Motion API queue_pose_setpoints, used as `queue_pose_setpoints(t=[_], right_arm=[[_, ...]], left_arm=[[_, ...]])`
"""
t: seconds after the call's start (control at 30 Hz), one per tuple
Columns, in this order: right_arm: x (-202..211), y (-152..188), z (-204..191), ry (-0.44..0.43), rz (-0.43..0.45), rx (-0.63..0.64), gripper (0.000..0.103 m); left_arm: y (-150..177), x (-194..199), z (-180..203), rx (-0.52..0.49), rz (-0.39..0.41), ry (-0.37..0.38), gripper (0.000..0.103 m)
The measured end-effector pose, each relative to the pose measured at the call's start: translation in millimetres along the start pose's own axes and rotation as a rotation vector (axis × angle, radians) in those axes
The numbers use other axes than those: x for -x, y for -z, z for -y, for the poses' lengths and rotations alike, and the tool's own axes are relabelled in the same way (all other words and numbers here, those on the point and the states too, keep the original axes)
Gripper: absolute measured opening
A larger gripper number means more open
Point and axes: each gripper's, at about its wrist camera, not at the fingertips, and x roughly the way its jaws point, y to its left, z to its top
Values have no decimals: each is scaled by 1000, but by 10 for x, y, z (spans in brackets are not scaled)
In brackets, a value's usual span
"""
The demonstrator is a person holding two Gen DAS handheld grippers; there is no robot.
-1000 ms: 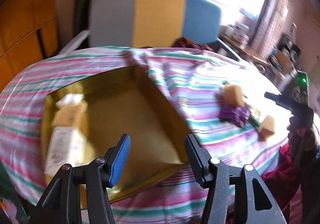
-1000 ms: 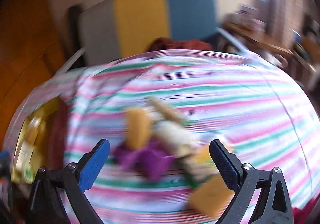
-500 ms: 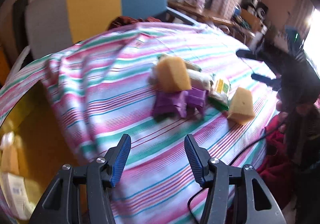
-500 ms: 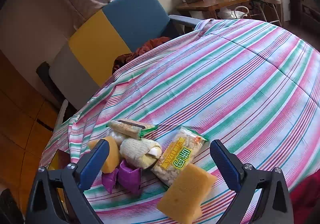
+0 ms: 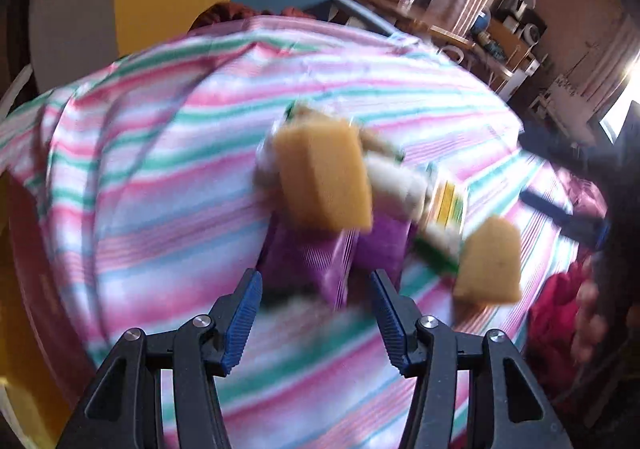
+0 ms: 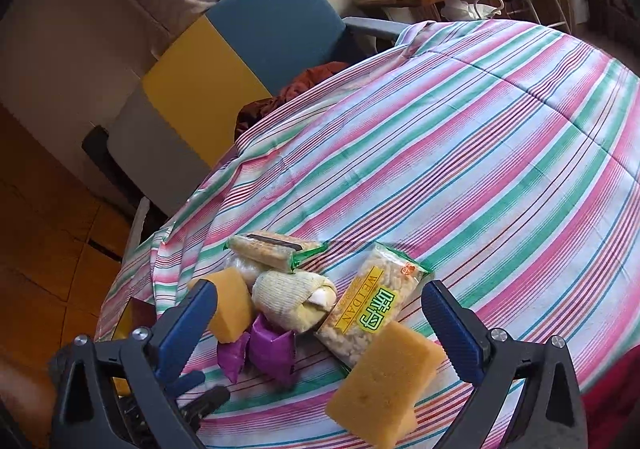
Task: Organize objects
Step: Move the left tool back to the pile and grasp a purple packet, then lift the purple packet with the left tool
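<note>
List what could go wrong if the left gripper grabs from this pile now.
1. The left gripper, open, lines up on the purple packets, but a sponge leans over them; pulling could topple it.
2. The rolled cloth and snack bag crowd close, so a finger may snag them.
3. The right gripper hovers over the same pile; they could collide.

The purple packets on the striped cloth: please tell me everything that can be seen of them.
The purple packets are two small pouches of glossy, crinkled foil or plastic with pinched, sealed ends. They lie side by side, touching each other, on the striped tablecloth at the near edge of the pile. An orange sponge leans over them on one side, and a rolled pale knit cloth lies against their tops. The left gripper hovers open just before them; neither gripper touches them. No print is readable.
</note>
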Motion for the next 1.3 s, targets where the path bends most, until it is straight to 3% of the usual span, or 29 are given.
queue_pose_setpoints(t=[0.13, 0.27, 0.4, 0.6, 0.77, 0.97, 1.1, 1.3], right_arm=[[-11, -5, 10, -13, -7, -10, 103], [-21, -3, 20, -17, -16, -15, 103], [-44, -23, 70, -23, -26, -36, 103], [-46, -44, 134, -31, -24, -73, 103], [-31, -40, 142, -18, -12, -82, 103], [-42, -44, 155, -6, -10, -88, 103], [-32, -43, 164, -5, -4, -95, 103], [-27, -34, 171, -6, -8, -98, 103]], left_arm=[[-248, -82, 17, -53, 30, 10, 56], [-302, -380, 97, -137, -84, 90, 56], [-184, -380, 105, -137, -140, 159, 56], [235, -142, 148, -208, -163, 137, 56], [431, 206, 6, -121, -91, 141, 56], [423, 580, -207, 42, -14, 175, 56], [463, 507, -335, 186, -118, 169, 55], [559, 334, -398, 321, -194, 175, 54]])
